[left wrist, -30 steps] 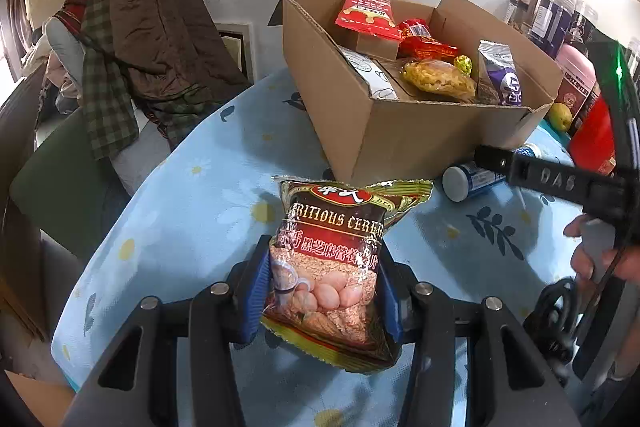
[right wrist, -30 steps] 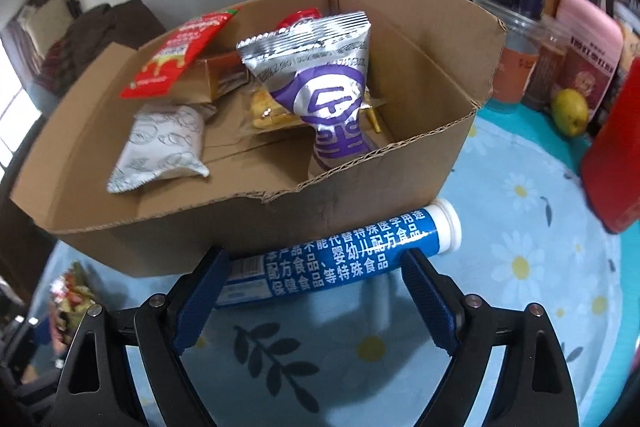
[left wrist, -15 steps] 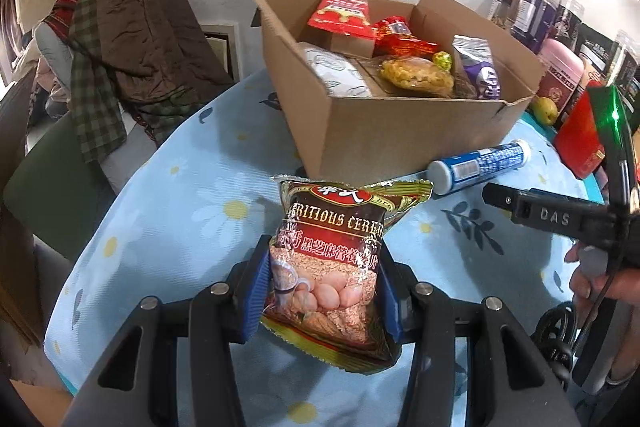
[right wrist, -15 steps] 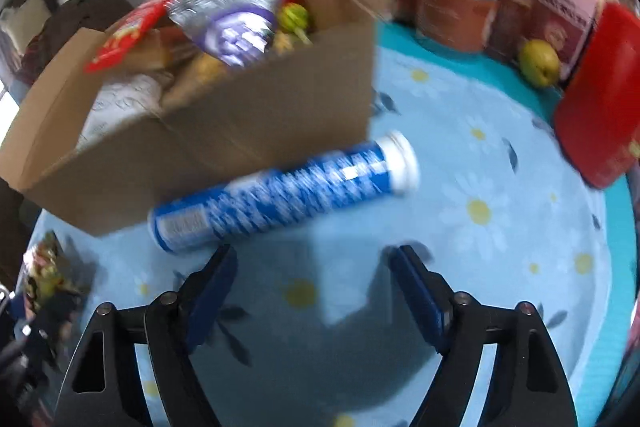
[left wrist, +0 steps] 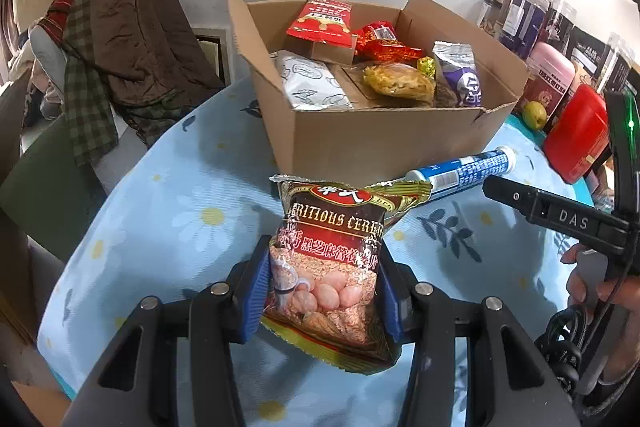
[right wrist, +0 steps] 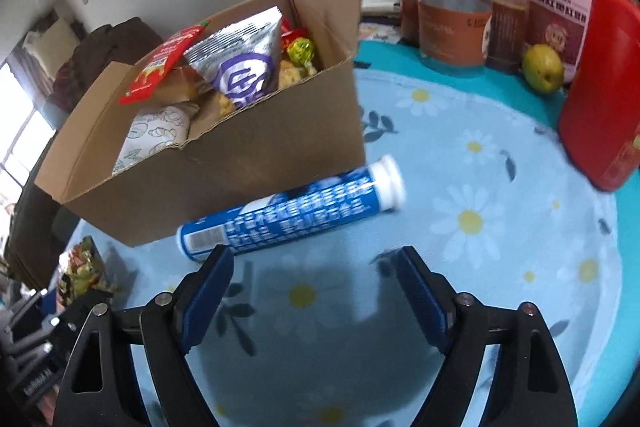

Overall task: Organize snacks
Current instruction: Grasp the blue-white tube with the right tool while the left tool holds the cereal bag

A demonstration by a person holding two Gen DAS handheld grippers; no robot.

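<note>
Left gripper (left wrist: 322, 291) pinches the cereal packet (left wrist: 332, 263) by its lower half, blue pads pressed on both side edges; packet stands upright above the flowered tablecloth (left wrist: 160, 211), printed face to the camera; judged: held low so the top can go first into the cardboard box (left wrist: 384, 143), which sits just beyond it with flaps open. Box already holds a red packet (left wrist: 324, 23), a white patterned pouch (left wrist: 312, 87), a clear bag of yellow snack (left wrist: 400, 81), a purple-and-silver sachet (left wrist: 460, 75) propped against the near wall; room looks left in the near left corner, though this is a guess from the angle. Right gripper (right wrist: 316, 291) has its fingers spread wide and empty, nothing between the pads; its jaws have just been opening further after a slight narrowing. The blue tube (right wrist: 296, 215) with white cap lies on the cloth, touching or nearly touching the box's front wall, just ahead of the left pad; judged the next target, lying across the jaws' line so a squeeze across its body is possible. Versus the frame a second earlier: tube then lay between the right fingers, close along the box; now it sits ahead of the fingertips, angled, cap end swung away from the box; the right view has shifted towards the jars (right wrist: 456, 23) and the red container (right wrist: 600, 87); cereal packet's grip reads unchanged; box appears a little farther right in the left view.
</note>
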